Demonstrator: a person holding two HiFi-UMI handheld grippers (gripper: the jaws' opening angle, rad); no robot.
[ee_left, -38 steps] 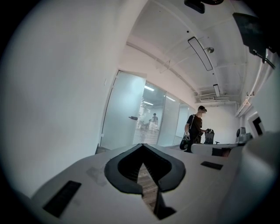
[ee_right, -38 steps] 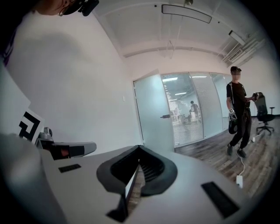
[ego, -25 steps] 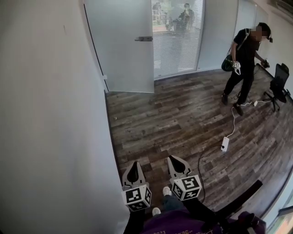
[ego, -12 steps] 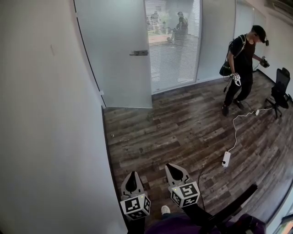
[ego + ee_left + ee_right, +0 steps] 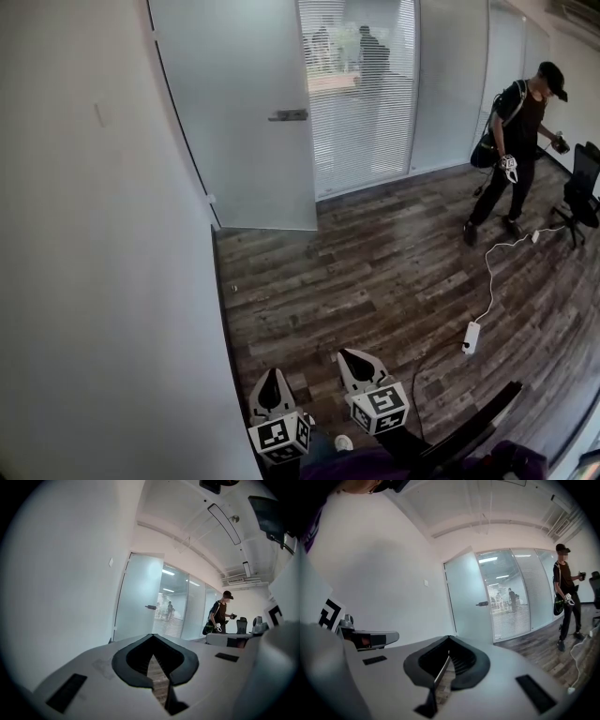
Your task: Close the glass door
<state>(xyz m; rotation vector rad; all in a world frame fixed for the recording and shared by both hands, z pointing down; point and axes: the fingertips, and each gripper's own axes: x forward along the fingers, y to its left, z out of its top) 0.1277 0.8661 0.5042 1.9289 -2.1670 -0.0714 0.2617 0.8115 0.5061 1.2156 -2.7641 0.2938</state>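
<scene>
**Kid:** What is new?

**Helper:** The left gripper [image 5: 272, 375] and the right gripper [image 5: 352, 358] have come forward over the floor. So the glass door [image 5: 248, 112] looks a bit bigger than a second ago. The other person [image 5: 520, 122] has walked off to the right.

**Kid:** Where is the door?

**Helper:** Far ahead on the left, right next to the white wall [image 5: 94, 234]. It seems to hang open into the room (its bottom edge sits nearer than the glass wall's).

**Kid:** Do the claws hold anything?

**Helper:** No. Both have their jaws pressed together with nothing inside. They are well apart from the handle [image 5: 289, 115], so I think the closing has not begun.

**Kid:** And the room?

**Helper:** From the left there is the plain wall, the frosted door, then blinds [image 5: 361, 94]. The dark wooden floor [image 5: 356, 272] has a white cable [image 5: 487, 281] on it, and a black chair [image 5: 586, 187] stands far right.
</scene>
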